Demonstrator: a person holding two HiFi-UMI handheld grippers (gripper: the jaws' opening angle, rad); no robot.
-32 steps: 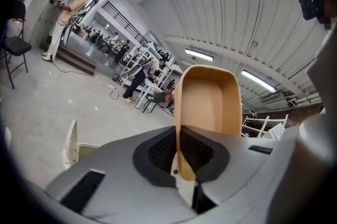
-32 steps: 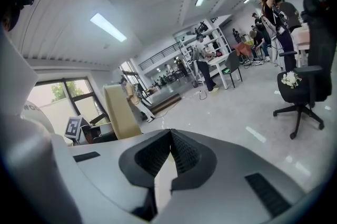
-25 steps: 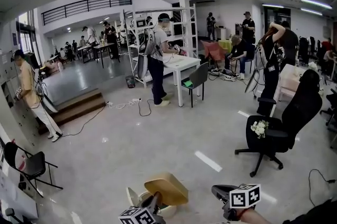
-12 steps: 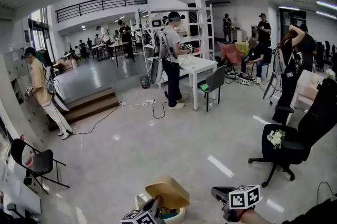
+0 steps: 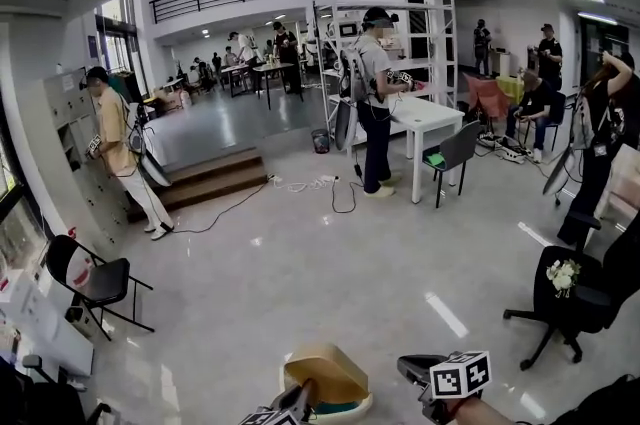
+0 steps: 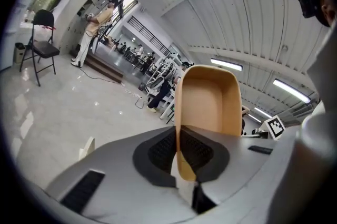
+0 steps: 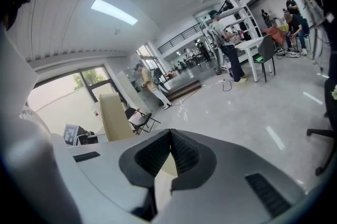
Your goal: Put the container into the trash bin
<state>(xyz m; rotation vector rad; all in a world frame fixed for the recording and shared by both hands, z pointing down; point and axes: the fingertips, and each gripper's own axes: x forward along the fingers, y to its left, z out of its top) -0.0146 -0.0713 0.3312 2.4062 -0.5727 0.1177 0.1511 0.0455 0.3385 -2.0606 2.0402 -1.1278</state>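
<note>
A tan paper container (image 5: 325,375) hangs low in the head view, over the shiny grey floor. My left gripper (image 6: 178,144) is shut on its rim, and the open tub (image 6: 208,107) stands up past the jaws. In the head view that left gripper (image 5: 285,408) sits at the bottom edge. Just under the container lies a white round bowl-like thing with teal inside (image 5: 350,408). My right gripper (image 5: 420,375) is to the container's right, beside its marker cube (image 5: 460,375). Its jaws (image 7: 170,136) are shut with nothing between them. A small dark bin (image 5: 320,141) stands far off by the shelving.
A black office chair (image 5: 585,298) stands at the right and a black folding chair (image 5: 95,283) at the left. Far ahead are wooden steps (image 5: 215,178), a white table (image 5: 425,118) with a person beside it, and cables on the floor.
The whole room has slid to the right in the head view. The container stays in the left gripper, now slightly lower and further right. The right gripper keeps its place at the bottom.
</note>
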